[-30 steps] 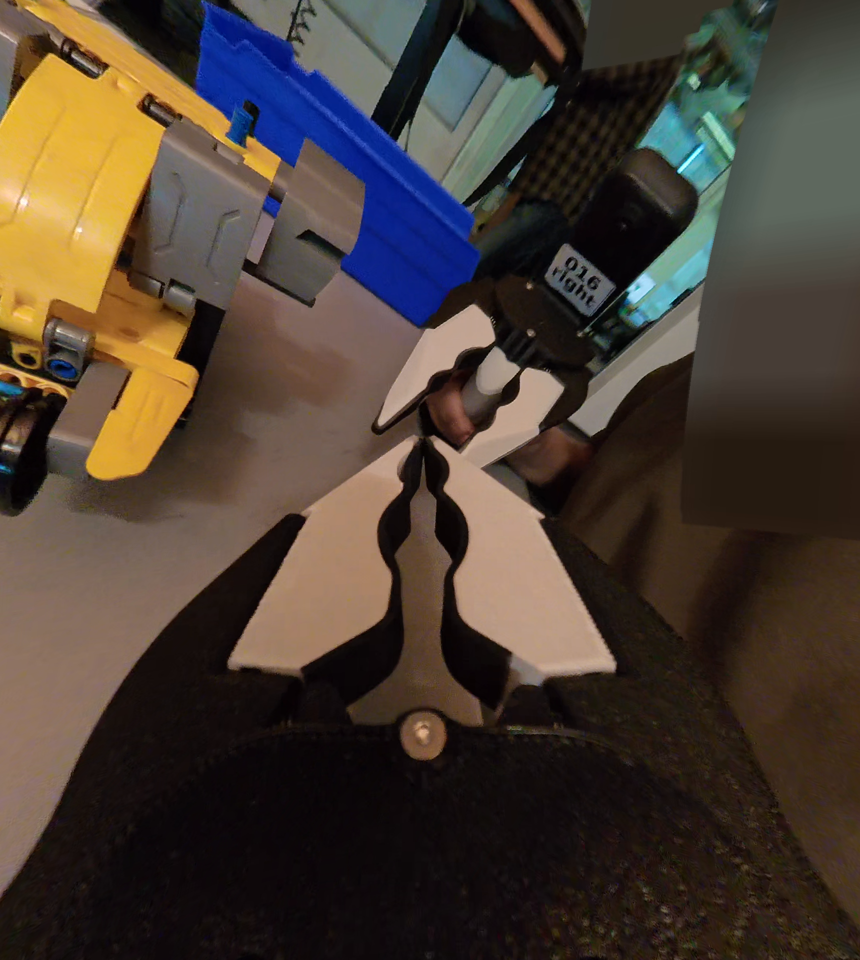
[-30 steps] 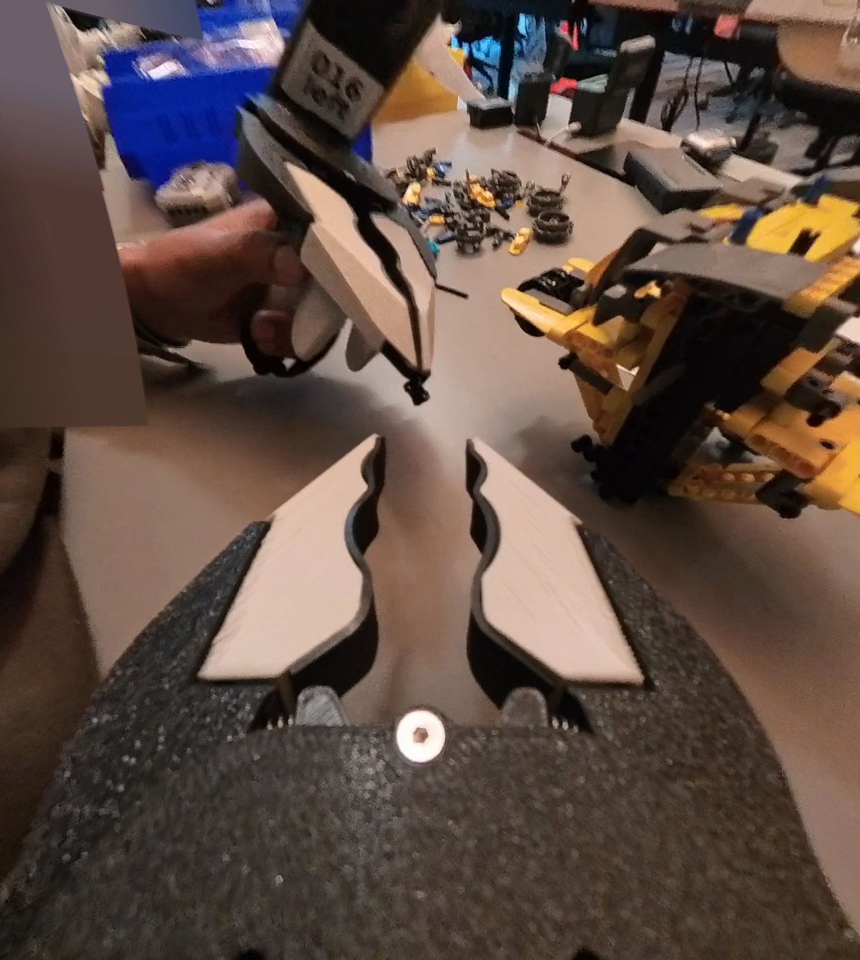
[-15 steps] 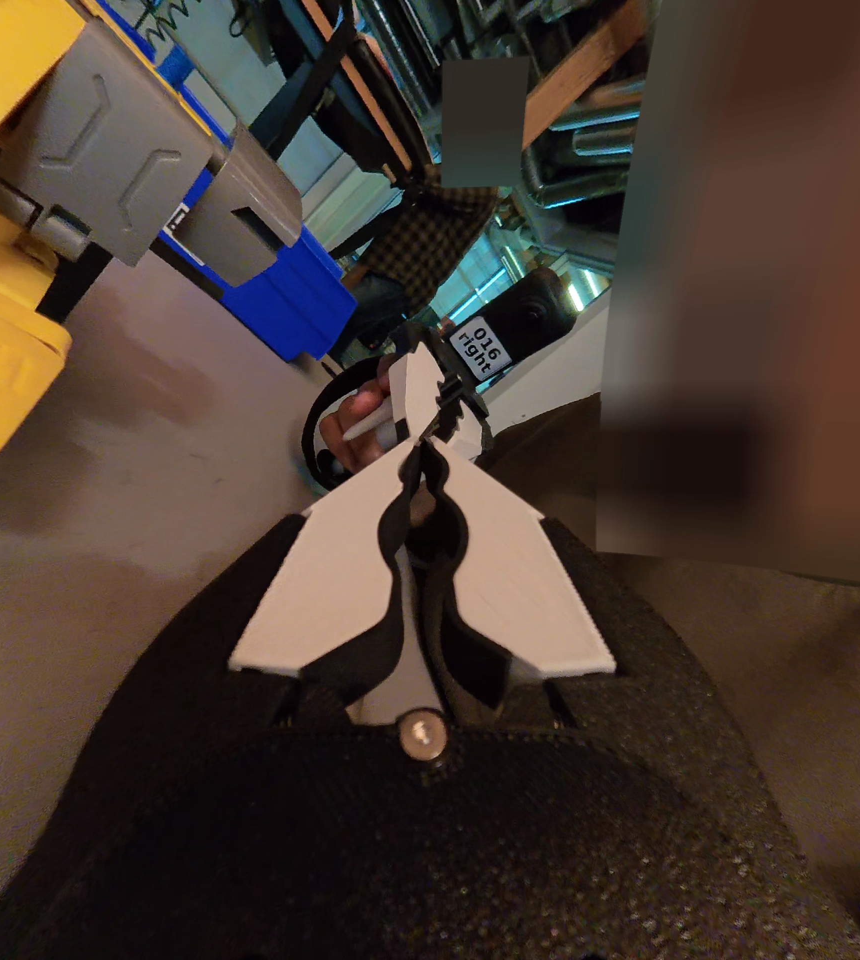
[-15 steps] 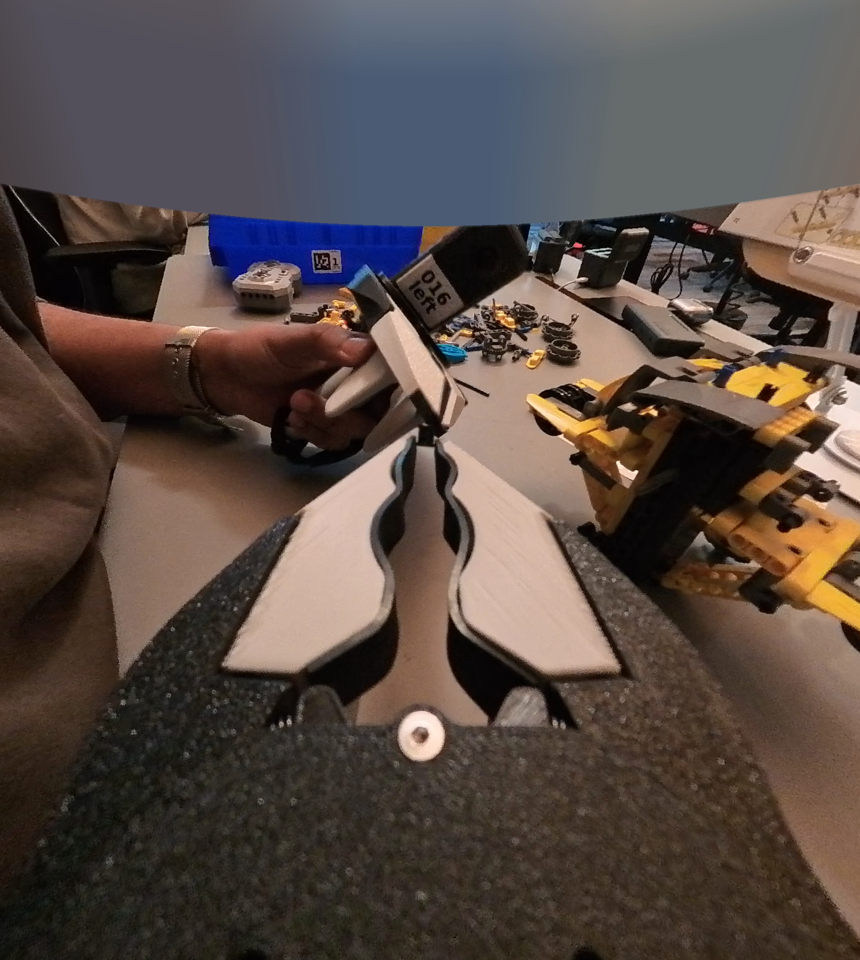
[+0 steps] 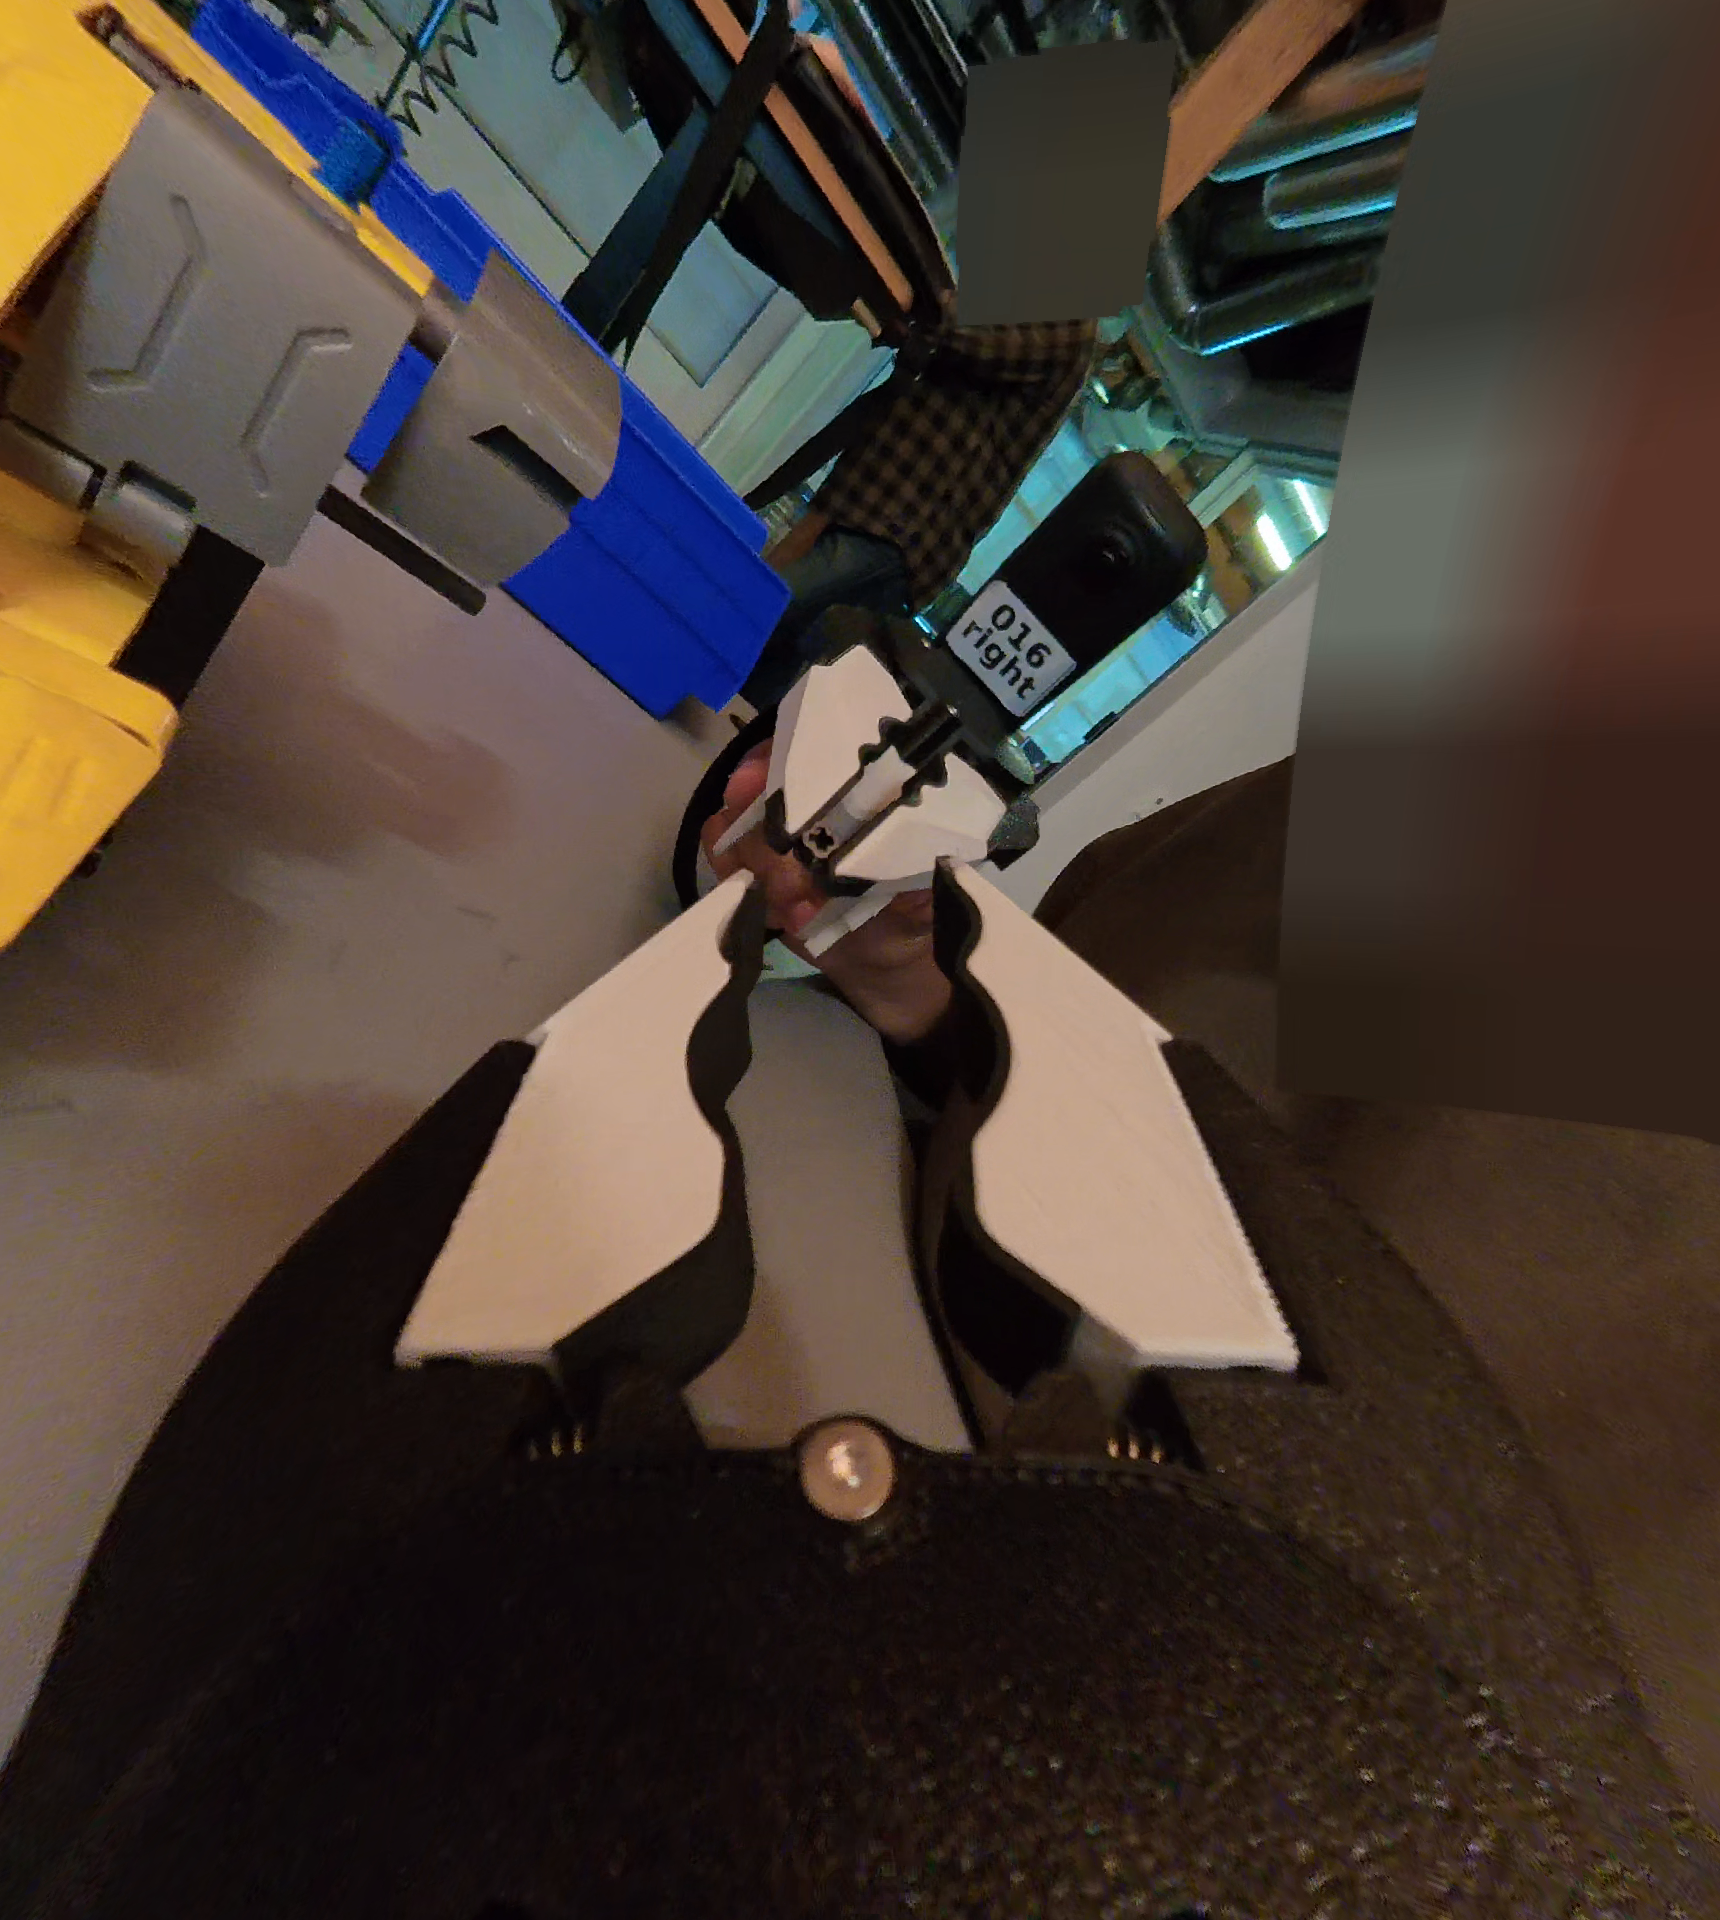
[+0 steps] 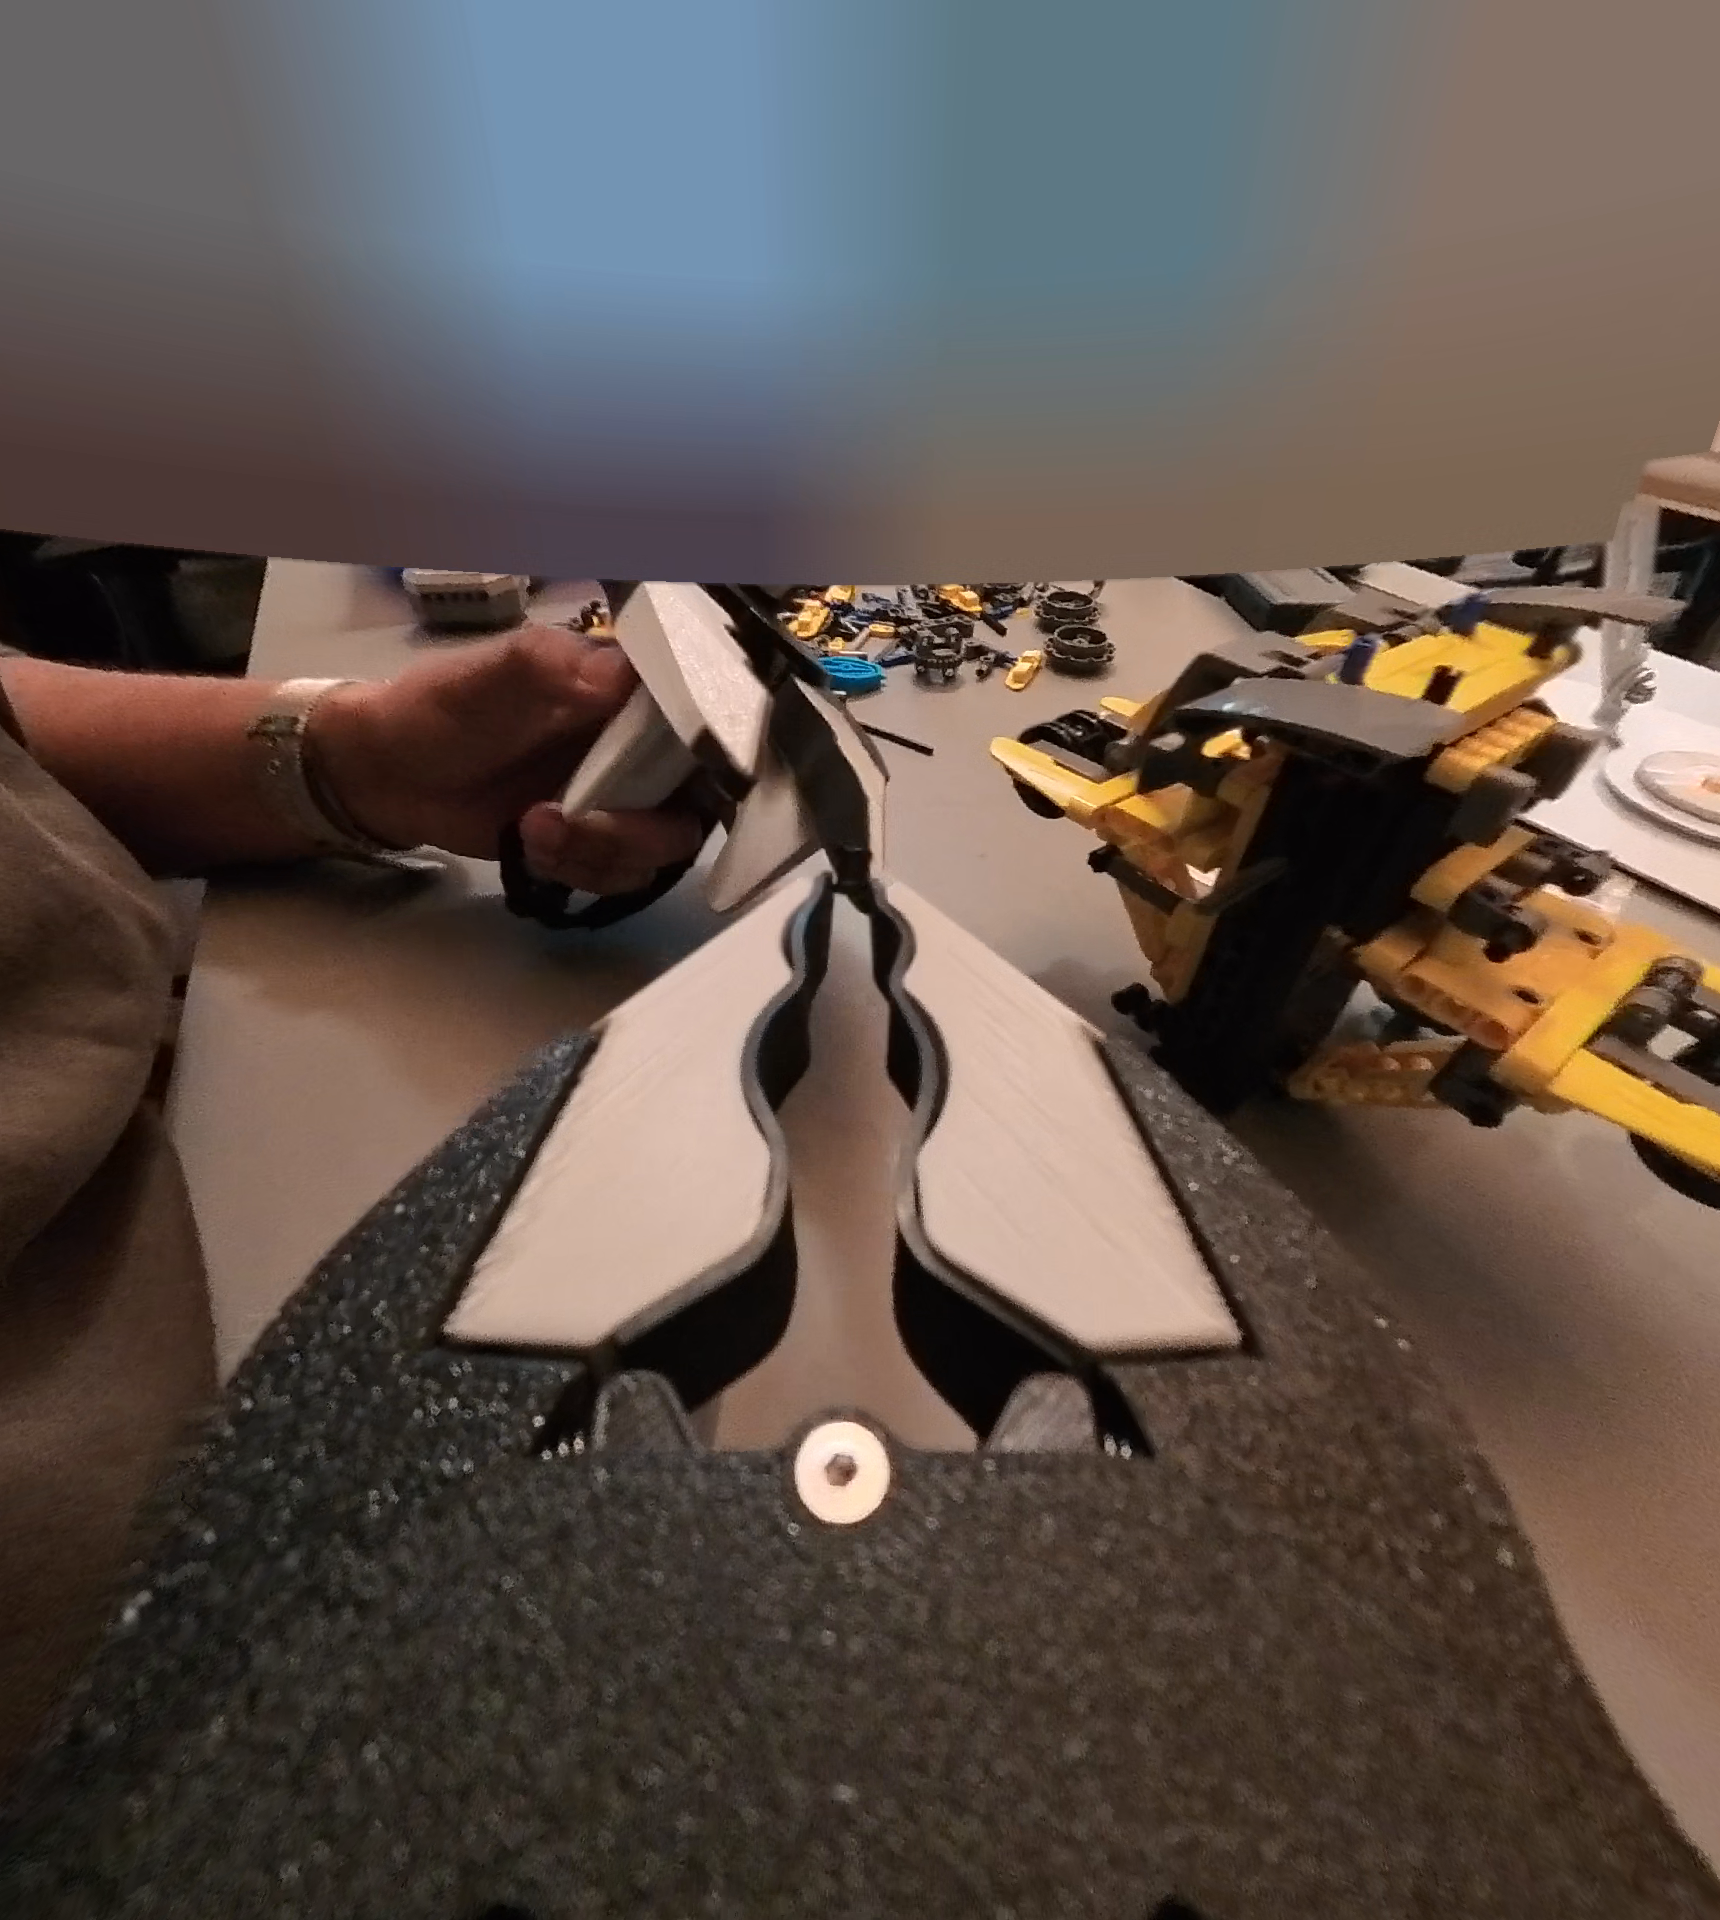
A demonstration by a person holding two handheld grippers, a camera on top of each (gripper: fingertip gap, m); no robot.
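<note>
My right gripper (image 6: 851, 888) is shut on a small black pin (image 6: 851, 868), pinched at the fingertips. In the left wrist view that gripper (image 5: 861, 831) faces me with the pin's (image 5: 820, 842) cross-shaped end showing between its fingers. My left gripper (image 5: 843, 878) is open and empty, its tips on either side of the right gripper's nose. In the right wrist view the left gripper (image 6: 814, 831) hangs just above my right fingertips, held by a hand (image 6: 482, 748). Both are above the grey table (image 6: 1251, 1351). A yellow and grey brick-built vehicle (image 6: 1355, 831) stands to the right.
The vehicle (image 5: 56, 416) fills the upper left of the left wrist view, with a blue bin (image 5: 627, 540) behind it. Loose small parts and black wheels (image 6: 939, 634) lie at the back of the table. A white plate (image 6: 1718, 800) sits far right. A person in a checked shirt (image 5: 960, 436) is behind. My left and right fingertips are right by each other.
The left gripper, shut on the black pin earlier, has opened. The right gripper has gone from open to shut on the pin. The two grippers came together tip to tip.
</note>
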